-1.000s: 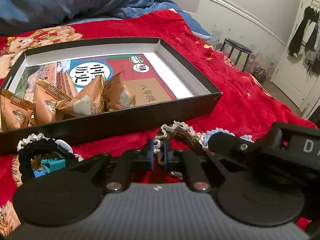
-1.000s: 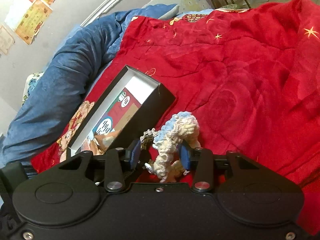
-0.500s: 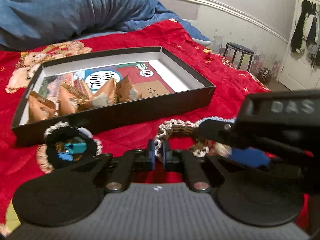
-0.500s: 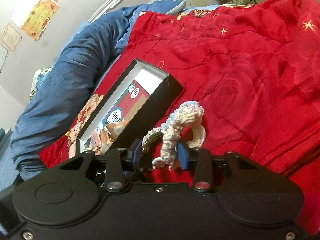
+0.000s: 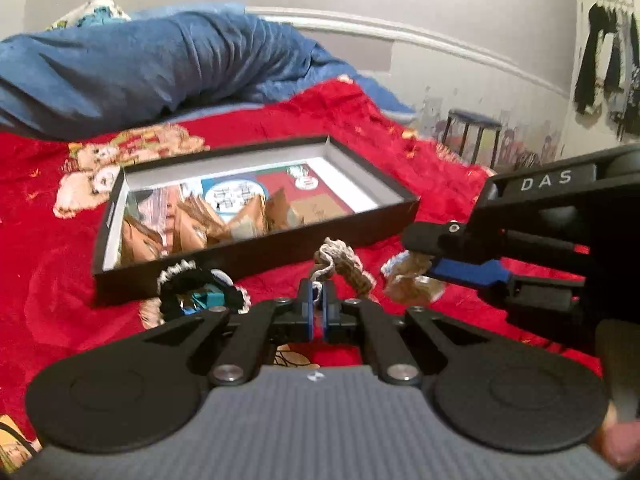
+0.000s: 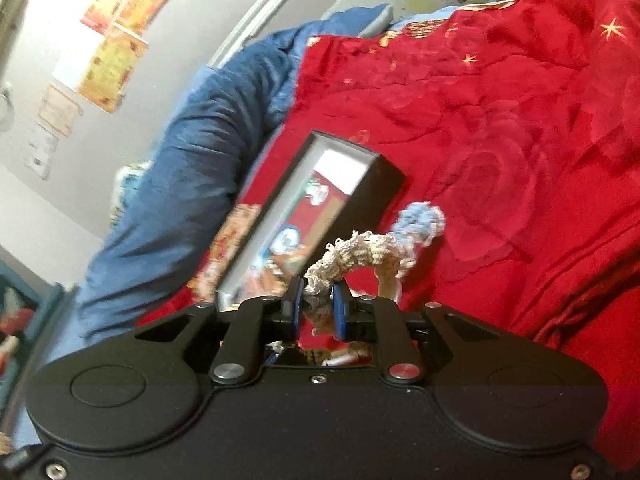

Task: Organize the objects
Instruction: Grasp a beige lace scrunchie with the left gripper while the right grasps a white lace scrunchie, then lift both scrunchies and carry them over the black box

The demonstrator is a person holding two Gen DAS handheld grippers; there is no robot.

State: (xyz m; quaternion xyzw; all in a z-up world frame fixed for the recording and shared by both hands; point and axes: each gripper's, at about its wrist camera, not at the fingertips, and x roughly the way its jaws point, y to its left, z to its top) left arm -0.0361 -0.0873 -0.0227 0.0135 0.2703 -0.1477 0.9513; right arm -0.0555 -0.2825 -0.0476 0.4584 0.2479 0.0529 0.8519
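We work over a red blanket [image 5: 48, 264] with a blue quilt [image 5: 152, 60] bunched behind it at twelve o'clock. On the blanket sits a shallow black box [image 5: 256, 254], its long axis running left to right across the left view, holding a book and some orange snack packets [image 5: 188, 232].

The thing that matters is a crocheted scrunchie [image 5: 344, 264], cream and tan, lifted just off the blanket on the near side of the box wall. Both claws have it: our left gripper [image 5: 318, 308] is pinched nearly closed on its cream end, and our right gripper [image 6: 316, 306] is clamped on the same band from the three o'clock side, so it stretches between them. A pale blue scrunchie [image 6: 424, 220] lies just beyond, on the blanket.

From either claw the box opening lies ahead at twelve o'clock, past one low wall. The free floor inside looks to be at its right end (the packets crowd the left), so we judge that the landing spot. A black scrunchie [image 5: 200, 292] lies at ten o'clock of the left claw, against the box wall.
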